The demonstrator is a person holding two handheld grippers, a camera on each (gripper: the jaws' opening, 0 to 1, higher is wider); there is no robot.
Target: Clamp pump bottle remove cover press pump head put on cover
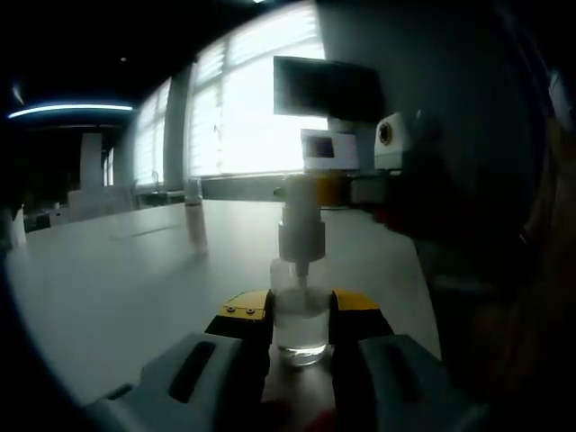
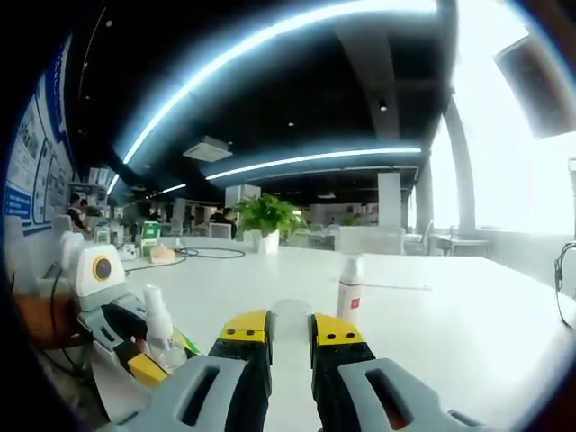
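White bench [image 1: 108, 270] carries the work. L gripper [image 1: 301, 315]: fingers clamped on clear pump bottle [image 1: 301, 326], upright on bench, pump head [image 1: 301, 236] bare. R gripper [image 2: 290, 331]: fingers closed on clear cover [image 2: 290, 317], held above bench; L gripper w/ bottle at lower left of right gripper view. Small spray bottle [image 2: 349, 288] stands further back, apart.
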